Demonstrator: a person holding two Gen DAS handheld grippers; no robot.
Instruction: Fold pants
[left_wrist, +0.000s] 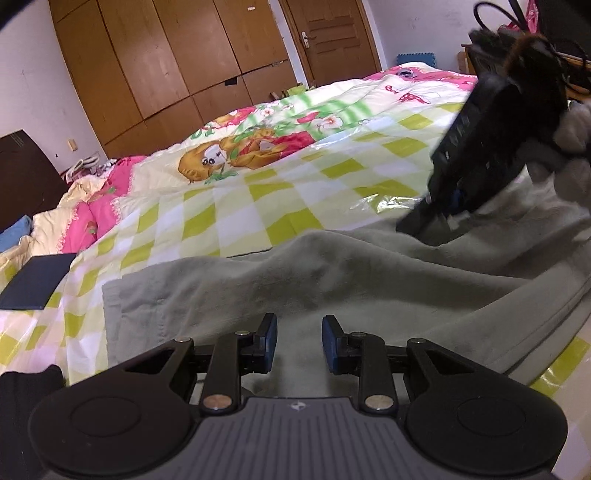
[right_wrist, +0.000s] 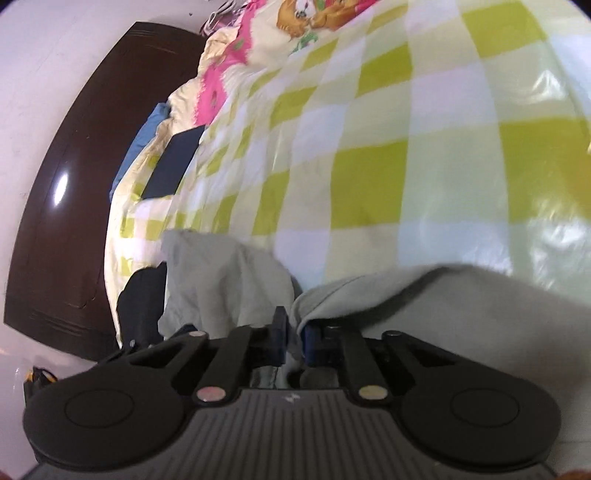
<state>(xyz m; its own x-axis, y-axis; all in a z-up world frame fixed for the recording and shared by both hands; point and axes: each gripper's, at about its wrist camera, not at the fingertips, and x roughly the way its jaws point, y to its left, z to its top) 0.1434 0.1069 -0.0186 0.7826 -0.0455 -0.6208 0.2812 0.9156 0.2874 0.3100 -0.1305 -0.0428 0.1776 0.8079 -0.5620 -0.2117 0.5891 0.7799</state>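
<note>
Grey pants (left_wrist: 295, 280) lie spread on the green-and-white checked bed cover (left_wrist: 229, 221). My left gripper (left_wrist: 299, 341) is open just above the near part of the pants, with nothing between its blue pads. My right gripper (right_wrist: 293, 341) is shut on a fold of the grey pants (right_wrist: 424, 306) and holds it lifted over the bed. It also shows in the left wrist view (left_wrist: 476, 158), blurred, at the right, above the far part of the pants. The other part of the pants (right_wrist: 221, 280) hangs to the left in the right wrist view.
A dark flat object (left_wrist: 33, 280) lies on the bed at the left. A dark headboard (right_wrist: 66, 184) stands beyond it. A cartoon quilt (left_wrist: 258, 147) covers the far bed. Wooden wardrobes (left_wrist: 166, 66) and a door (left_wrist: 332, 40) line the back wall.
</note>
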